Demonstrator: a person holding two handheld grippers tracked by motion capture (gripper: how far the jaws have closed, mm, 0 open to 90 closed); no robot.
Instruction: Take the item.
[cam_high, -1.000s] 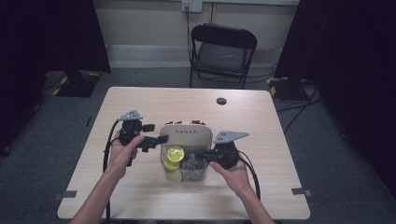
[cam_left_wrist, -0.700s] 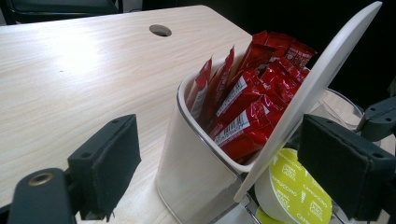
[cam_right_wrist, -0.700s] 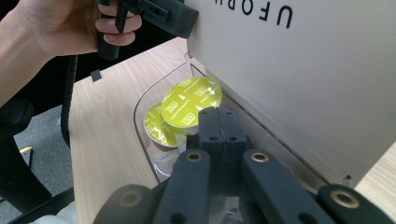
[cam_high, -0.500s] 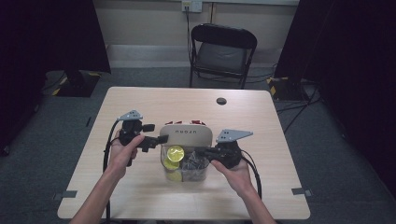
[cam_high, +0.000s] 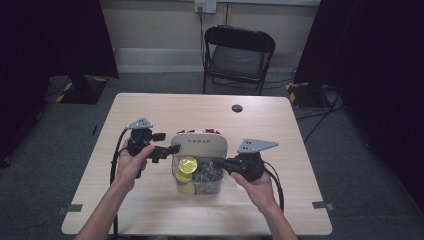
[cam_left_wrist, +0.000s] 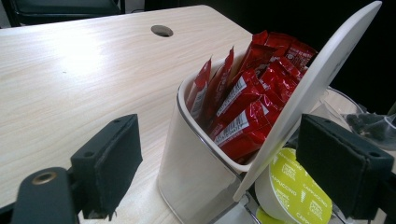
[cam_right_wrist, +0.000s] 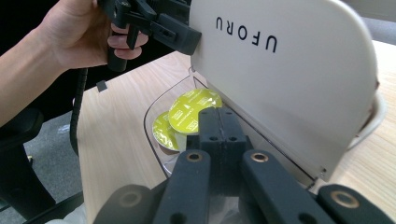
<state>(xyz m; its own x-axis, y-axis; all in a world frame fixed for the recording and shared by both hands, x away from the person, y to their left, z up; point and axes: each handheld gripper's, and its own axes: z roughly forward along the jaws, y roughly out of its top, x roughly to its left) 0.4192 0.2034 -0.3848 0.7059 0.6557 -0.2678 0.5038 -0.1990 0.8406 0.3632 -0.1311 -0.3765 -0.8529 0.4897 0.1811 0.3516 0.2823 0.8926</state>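
A storage box (cam_high: 197, 187) stands mid-table with its white lid (cam_high: 200, 144) marked UFORU tilted up. Red sachets (cam_left_wrist: 252, 102) fill its white back compartment. Yellow-green capsules (cam_right_wrist: 194, 111) lie in a clear front compartment, and dark packets (cam_high: 207, 175) lie in the one beside it. My left gripper (cam_high: 169, 150) is open, its jaws straddling the lid's (cam_left_wrist: 317, 84) left edge and the box corner. My right gripper (cam_right_wrist: 219, 126) is shut, with its tips low over the clear front compartments under the raised lid (cam_right_wrist: 289, 70). I see nothing between its jaws.
The wooden table (cam_high: 165, 112) has a round cable hole (cam_high: 237, 108) at the far right. A black folding chair (cam_high: 240, 55) stands behind the table. Cables trail from both grippers toward the near edge.
My right hand has drifted slightly to the right. The lid and my left gripper stay as they were.
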